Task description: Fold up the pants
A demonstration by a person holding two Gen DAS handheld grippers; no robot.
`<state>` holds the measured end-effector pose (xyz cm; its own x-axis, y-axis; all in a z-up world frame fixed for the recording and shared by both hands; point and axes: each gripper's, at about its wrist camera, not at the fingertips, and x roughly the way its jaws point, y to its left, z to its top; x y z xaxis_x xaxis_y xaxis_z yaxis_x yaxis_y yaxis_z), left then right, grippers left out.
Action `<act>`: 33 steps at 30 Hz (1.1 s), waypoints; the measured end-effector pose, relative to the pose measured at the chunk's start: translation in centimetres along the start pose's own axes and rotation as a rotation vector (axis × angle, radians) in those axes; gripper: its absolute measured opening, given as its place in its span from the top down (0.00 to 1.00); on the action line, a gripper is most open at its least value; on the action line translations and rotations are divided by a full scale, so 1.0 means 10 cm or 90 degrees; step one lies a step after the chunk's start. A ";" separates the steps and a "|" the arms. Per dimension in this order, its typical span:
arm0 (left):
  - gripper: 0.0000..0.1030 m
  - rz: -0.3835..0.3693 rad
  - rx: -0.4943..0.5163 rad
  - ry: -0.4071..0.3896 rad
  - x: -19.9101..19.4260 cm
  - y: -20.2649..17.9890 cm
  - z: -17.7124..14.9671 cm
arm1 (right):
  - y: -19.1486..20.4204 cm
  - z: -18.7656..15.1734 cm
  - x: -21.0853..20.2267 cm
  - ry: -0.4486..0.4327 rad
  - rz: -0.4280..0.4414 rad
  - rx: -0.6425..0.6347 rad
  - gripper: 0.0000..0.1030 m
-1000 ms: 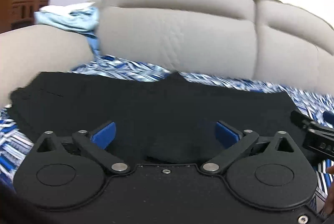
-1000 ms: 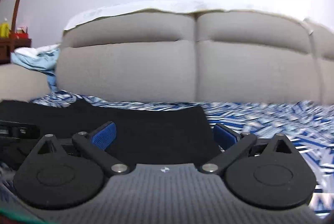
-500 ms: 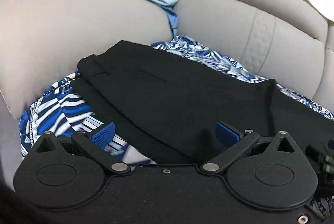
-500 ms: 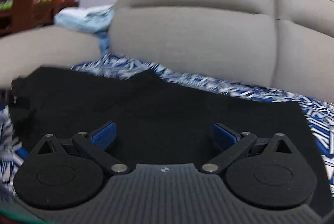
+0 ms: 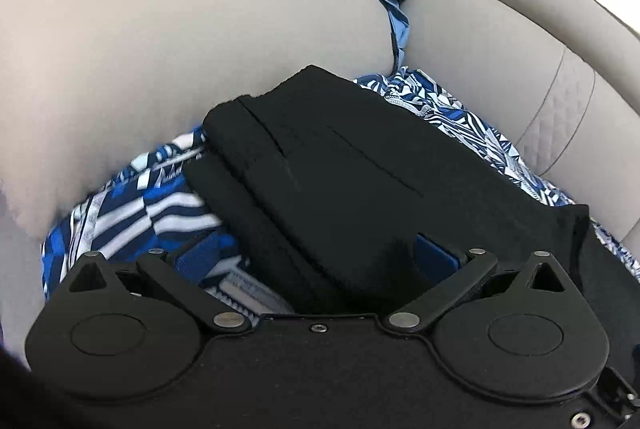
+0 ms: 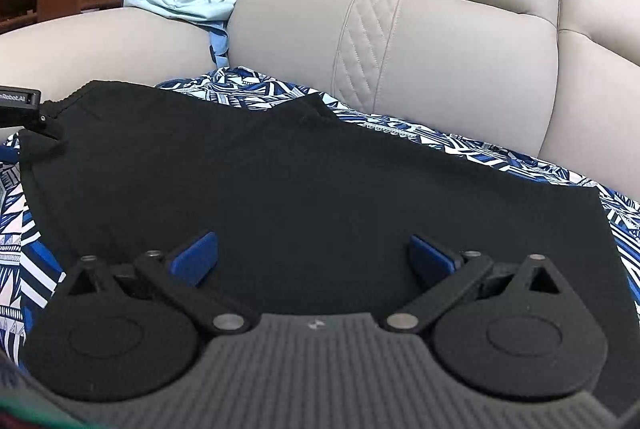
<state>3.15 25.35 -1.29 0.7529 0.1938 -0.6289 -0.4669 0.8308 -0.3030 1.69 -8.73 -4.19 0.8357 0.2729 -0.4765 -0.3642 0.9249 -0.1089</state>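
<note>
Black pants (image 6: 304, 173) spread flat on patterned sheet (image 5: 132, 205) across grey sofa (image 6: 440, 41).
Left gripper (image 5: 316, 261) and right gripper (image 6: 312, 257) both spread wide, grasping nothing; waistband edge toward 10 o'clock, bare sheet at 3.

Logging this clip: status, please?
Left tongs open, right tongs open, both over black pants. Pants spread on patterned cover. Nothing blocking.

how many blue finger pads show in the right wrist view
2. One blue rubber finger pad sits lower left and the other lower right, both over the black fabric pants; right gripper jaws stand wide apart.
</note>
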 end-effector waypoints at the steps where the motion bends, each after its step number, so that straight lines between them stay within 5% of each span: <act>1: 0.00 0.000 0.000 -0.002 0.03 0.00 0.02 | 0.00 0.00 0.00 0.000 0.000 0.000 0.00; 12: 0.00 0.035 -0.063 -0.053 0.34 0.11 0.22 | 0.01 0.00 0.00 -0.001 -0.001 -0.002 0.00; 18: 0.00 0.085 0.012 -0.044 0.45 -0.04 0.23 | 0.01 0.00 0.00 -0.002 -0.001 -0.002 0.00; 33: 0.02 0.075 -0.001 -0.060 0.48 0.02 0.25 | 0.04 -0.01 0.00 0.000 0.000 -0.009 0.00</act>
<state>7.86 27.75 -2.55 0.7336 0.3378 -0.5896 -0.5545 0.7991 -0.2322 1.52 -8.38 -4.28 0.8361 0.2730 -0.4758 -0.3696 0.9213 -0.1207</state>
